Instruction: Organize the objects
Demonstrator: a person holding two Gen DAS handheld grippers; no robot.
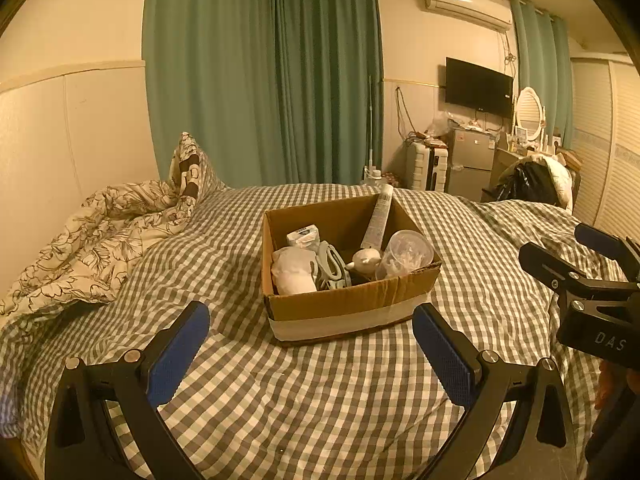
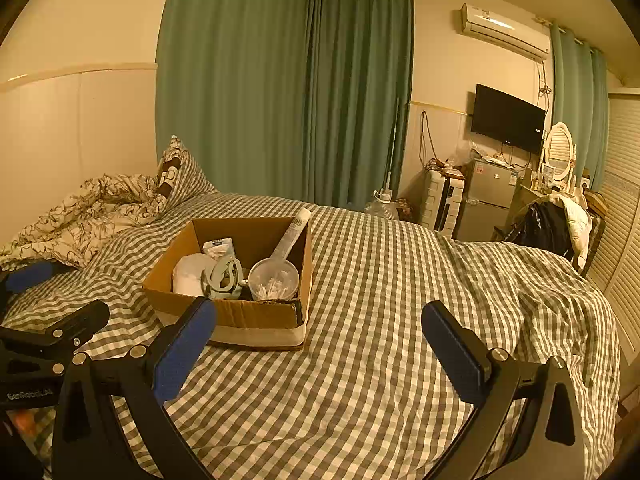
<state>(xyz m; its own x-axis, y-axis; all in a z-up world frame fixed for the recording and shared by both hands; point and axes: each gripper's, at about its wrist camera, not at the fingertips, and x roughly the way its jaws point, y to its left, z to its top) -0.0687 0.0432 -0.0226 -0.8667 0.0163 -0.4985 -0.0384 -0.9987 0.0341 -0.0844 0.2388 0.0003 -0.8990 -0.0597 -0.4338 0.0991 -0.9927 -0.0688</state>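
Left wrist view: left gripper (image 1: 311,354), black frame with blue-padded fingers, jaws spread wide with nothing between them, held above the grey-and-white checked bedspread (image 1: 320,400). Directly ahead, an open brown cardboard box with a pale tape band along its lower edge (image 1: 348,312) sits on the bedspread, apart from the fingers. Contents: small white carton (image 1: 303,236) toward the back left; white bundled item in clear wrap (image 1: 294,272) front left; grey-green plastic clip-like object (image 1: 332,266) just right of it; long white tube (image 1: 378,216) leaning into the back right corner, its top past the rim; clear plastic cup holding cotton swabs (image 1: 406,256) front right; small white rounded object (image 1: 365,258) between clip and cup, identity unclear.

Right wrist view: right gripper (image 2: 319,350) likewise with jaws parted and holding nothing, over the bedspread right of the box. Left finger overlaps the box's front wall in view; contact cannot be determined. Floral-print quilt (image 2: 80,208) is bunched at the bed's far left. Green curtains (image 2: 280,80) hang behind.
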